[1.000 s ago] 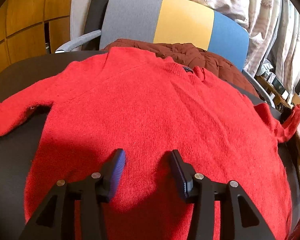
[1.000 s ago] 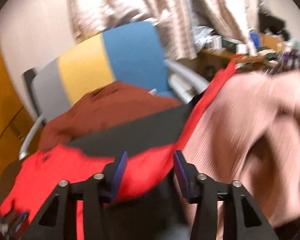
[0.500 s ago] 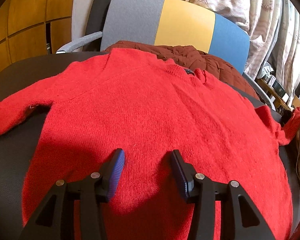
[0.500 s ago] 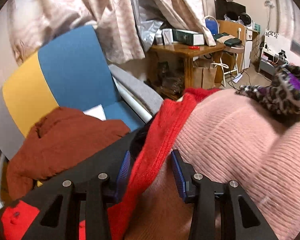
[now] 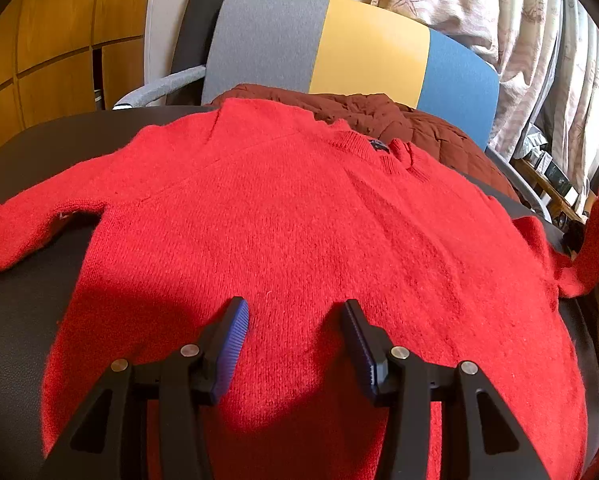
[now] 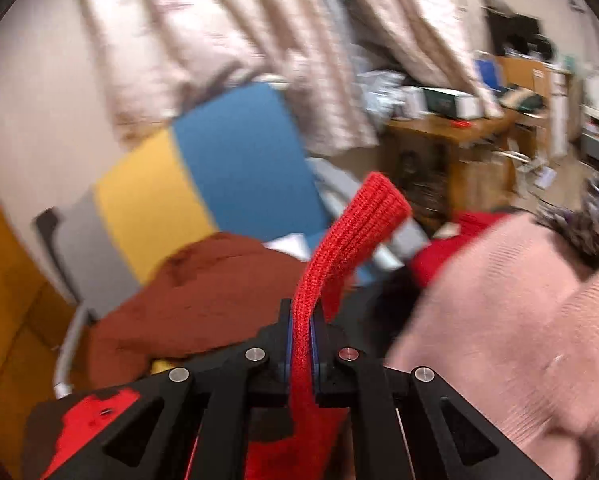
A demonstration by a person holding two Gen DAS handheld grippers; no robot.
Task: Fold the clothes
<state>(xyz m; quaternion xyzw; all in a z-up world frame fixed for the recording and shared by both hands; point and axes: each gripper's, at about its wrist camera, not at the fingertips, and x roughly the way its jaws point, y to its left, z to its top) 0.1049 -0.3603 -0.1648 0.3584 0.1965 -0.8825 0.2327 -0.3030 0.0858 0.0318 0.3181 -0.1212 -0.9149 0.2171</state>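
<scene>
A red knit sweater (image 5: 299, 232) lies spread flat on a dark table (image 5: 23, 304), neck toward the chair. My left gripper (image 5: 295, 316) is open and hovers just over the sweater's lower body. Its left sleeve (image 5: 15, 236) lies out on the table. Its right sleeve (image 5: 595, 236) is lifted at the far right. My right gripper (image 6: 301, 320) is shut on that red sleeve (image 6: 351, 232), whose ribbed cuff sticks up out of the jaws.
A grey, yellow and blue chair (image 5: 351, 56) stands behind the table with a brown jacket (image 5: 379, 116) on its seat. A pink knit garment (image 6: 511, 328) lies at the right. A cluttered wooden desk (image 6: 451, 128) and curtains (image 6: 259, 40) stand beyond.
My right gripper has closed on the red sleeve and lifted its cuff up. The left gripper has stayed open over the sweater, nearly still.
</scene>
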